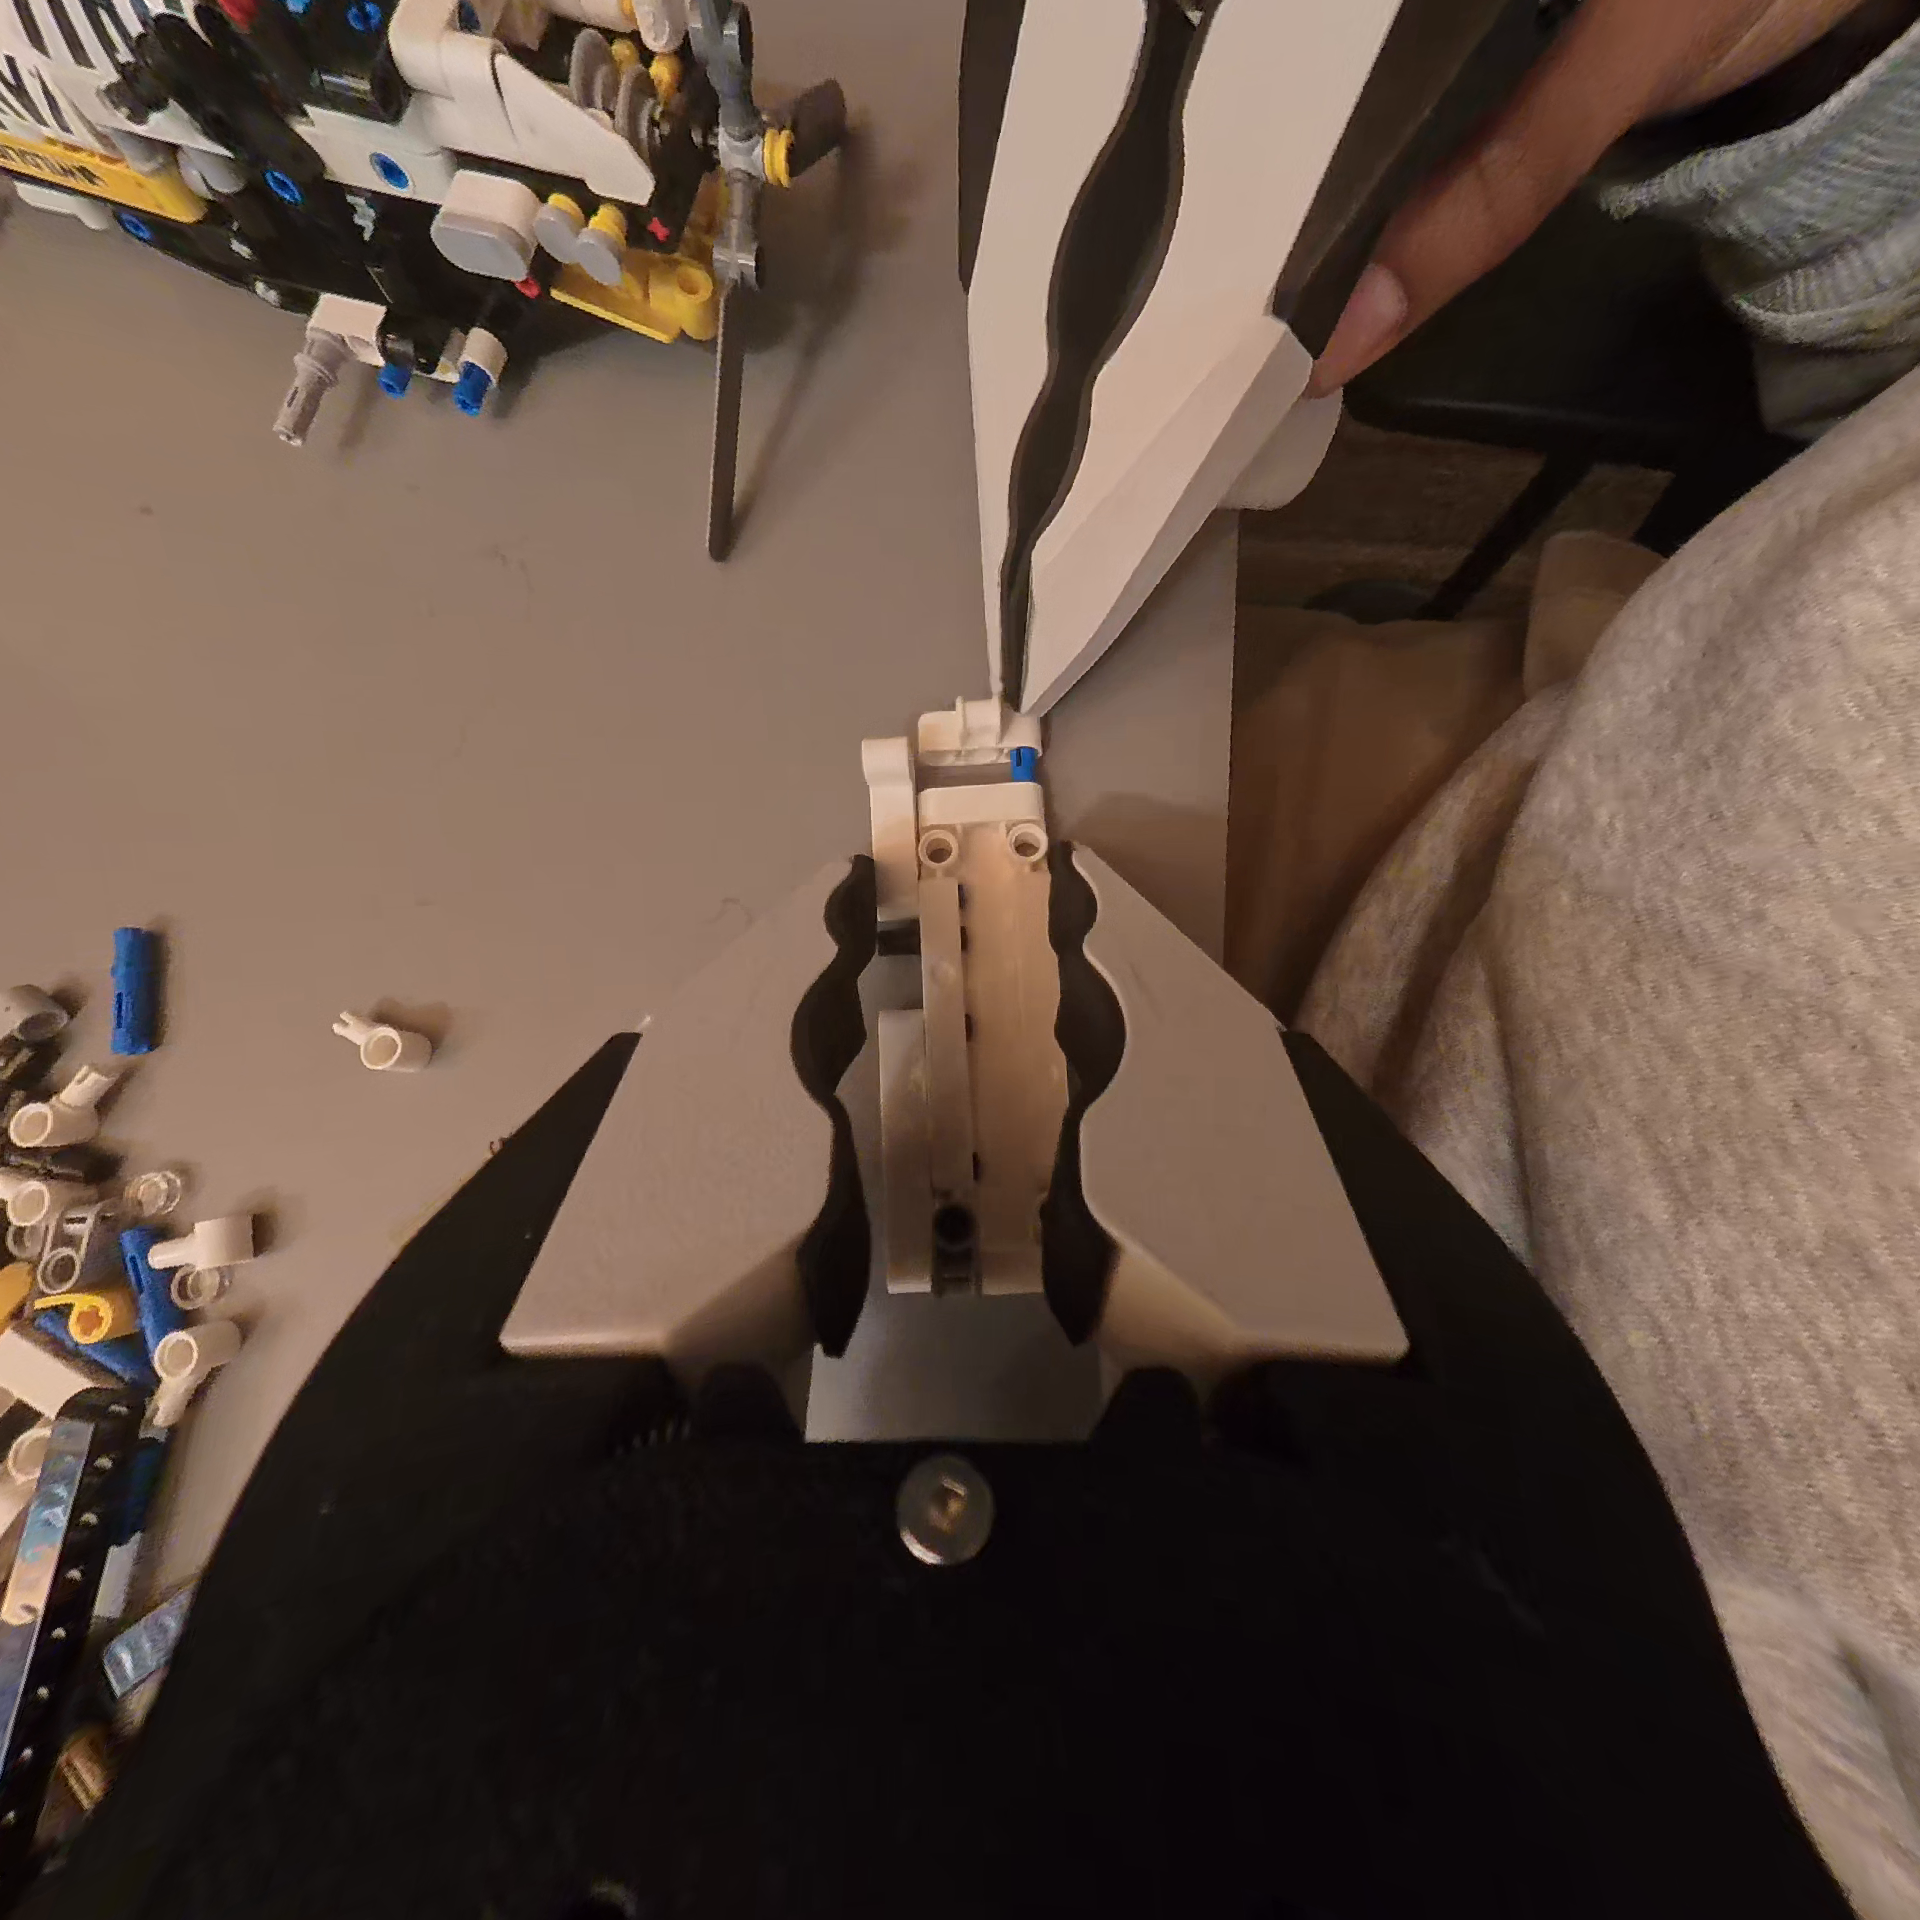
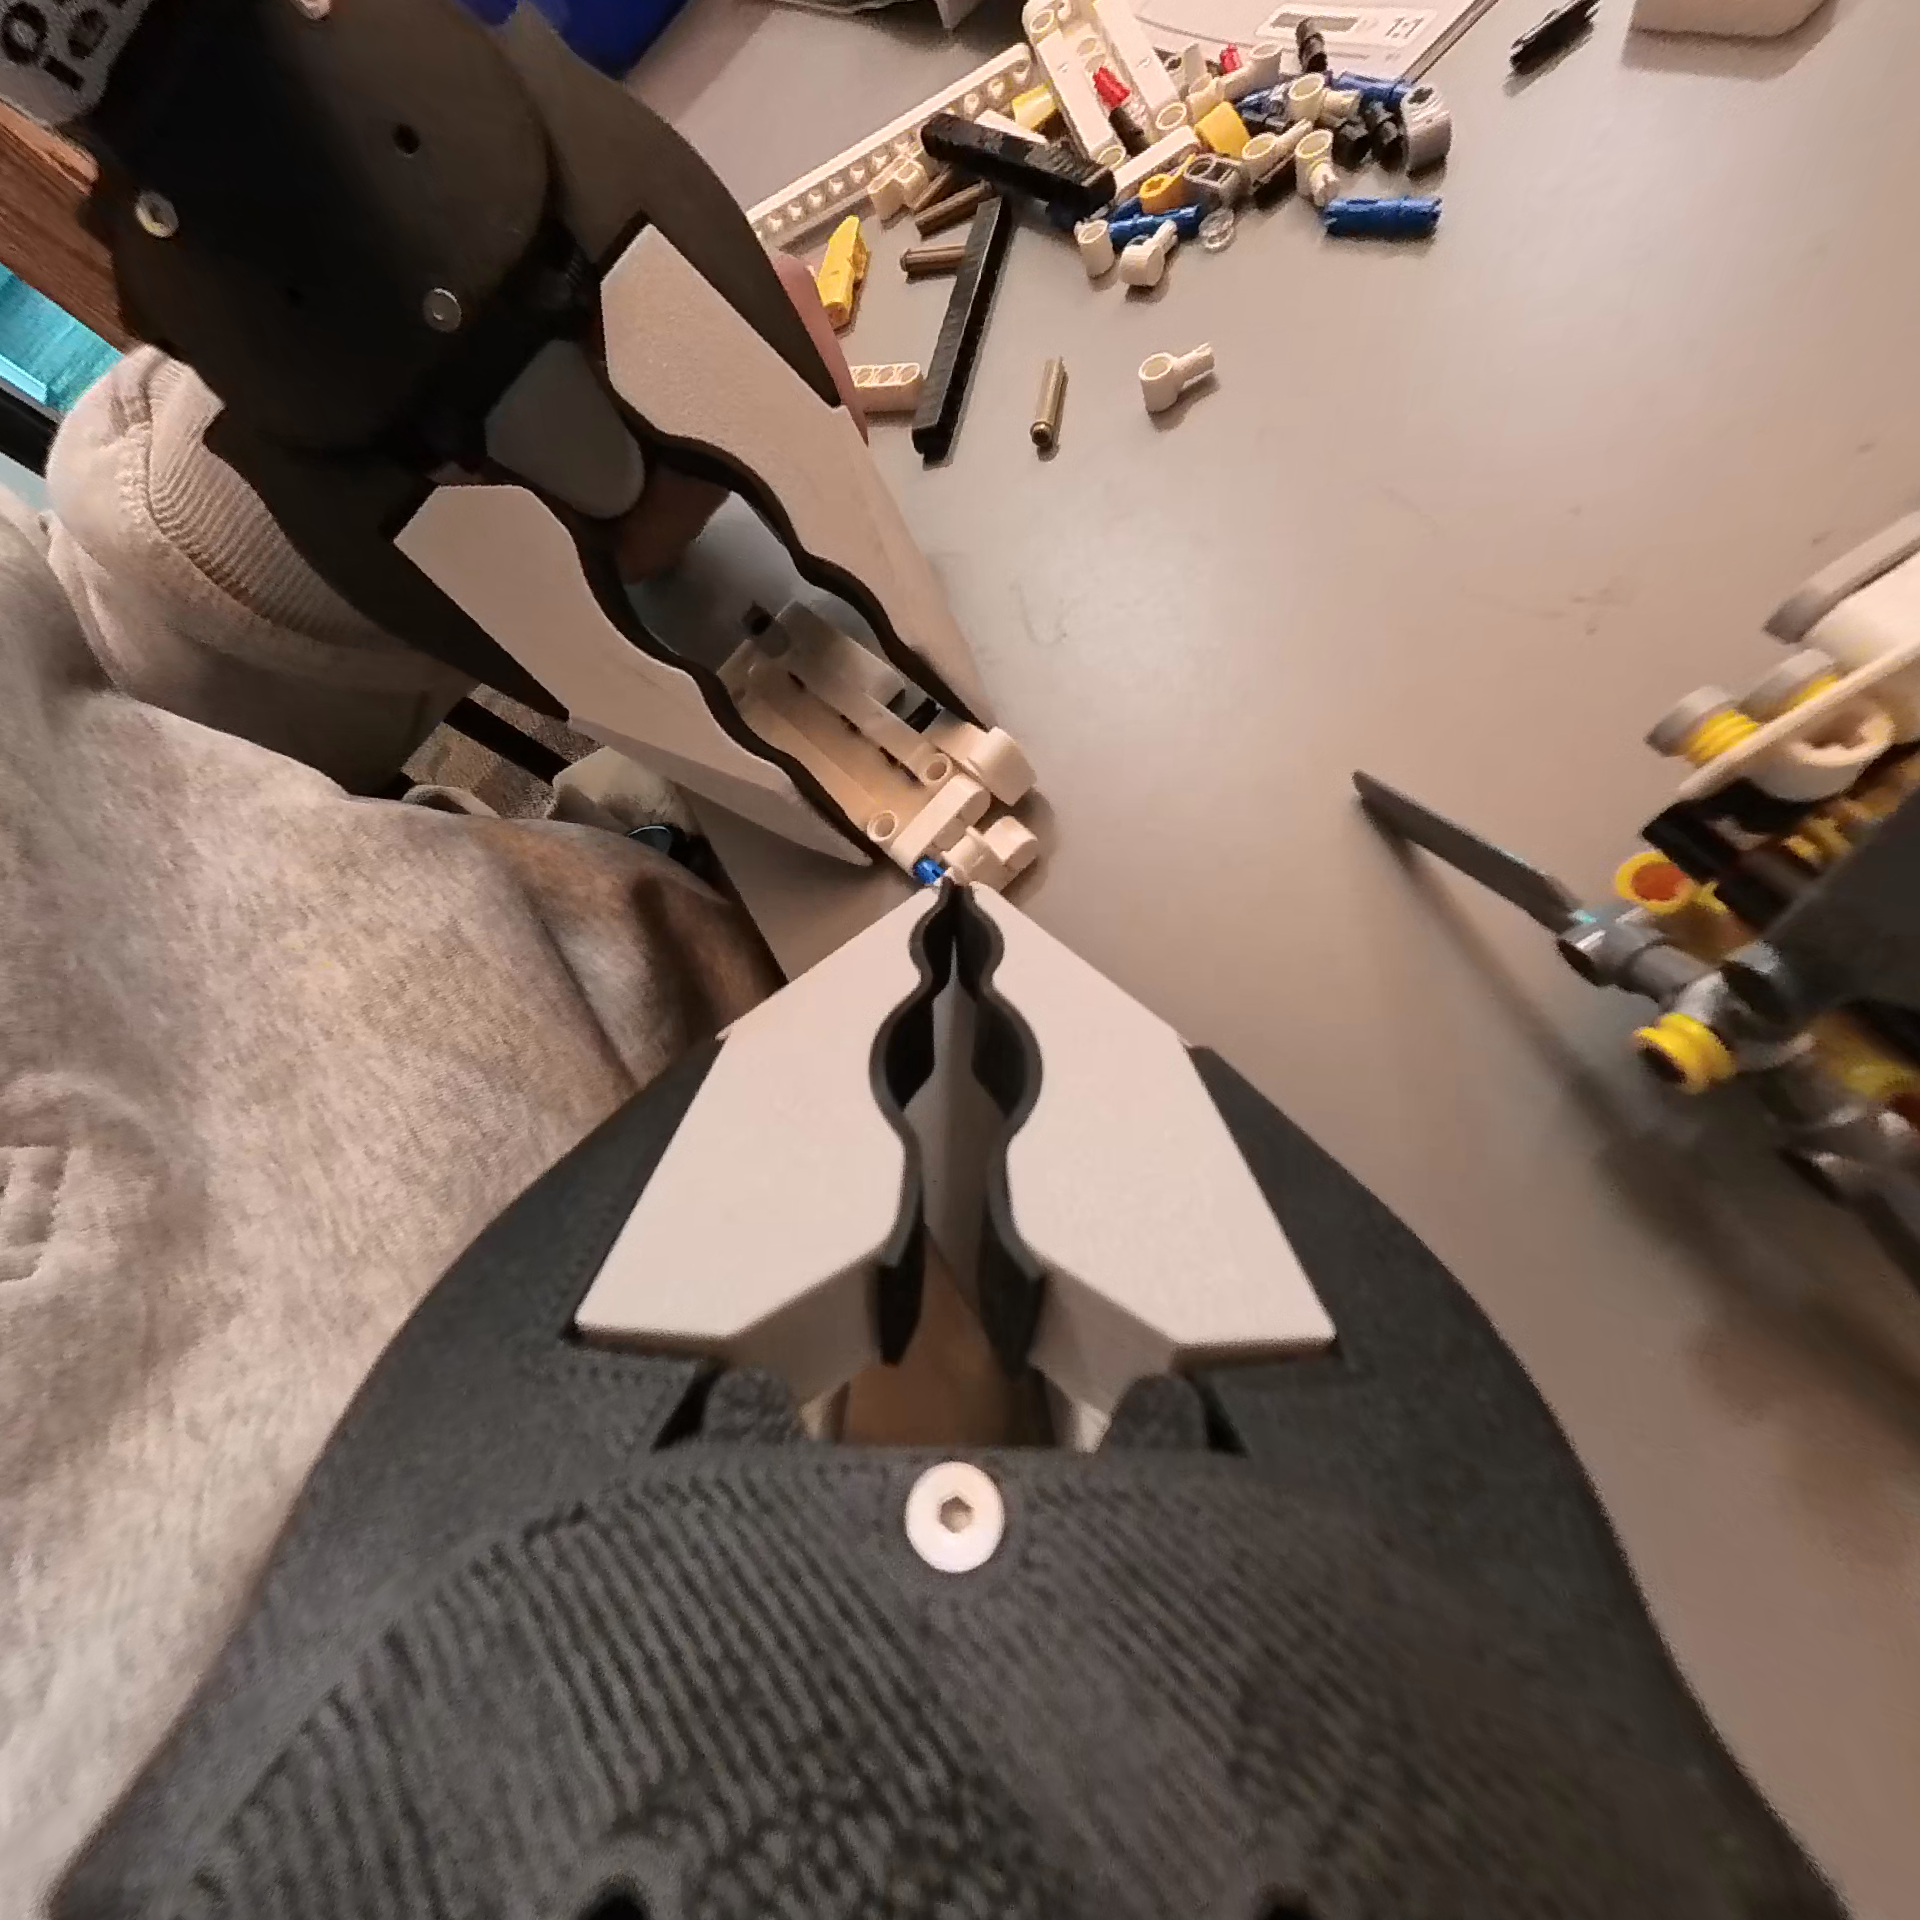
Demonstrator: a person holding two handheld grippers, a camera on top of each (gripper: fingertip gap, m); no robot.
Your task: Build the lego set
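My left gripper [image 1: 956,868] is shut on a white lego sub-assembly [image 1: 982,1049] that lies lengthwise between its fingers and sticks out past the tips. A blue pin [image 1: 1023,764] sits at its far end. My right gripper [image 1: 1010,698] comes down from above, its jaws closed on a small white connector [image 1: 961,727] at that end beside the pin. In the right wrist view my right gripper [image 2: 951,899] meets the blue pin [image 2: 928,871], and the left gripper [image 2: 940,795] holds the sub-assembly [image 2: 904,774] above the grey table [image 2: 1299,623].
A large black, white and yellow lego model [image 1: 416,156] stands at the far left, also at the right of the right wrist view [image 2: 1787,883]. A pile of loose parts [image 1: 83,1247] [image 2: 1195,135], a loose white connector [image 1: 384,1044] and a thin black rod [image 1: 727,436] lie on the table. The table edge [image 1: 1231,831] and the person's grey sweater [image 1: 1662,1039] are close by.
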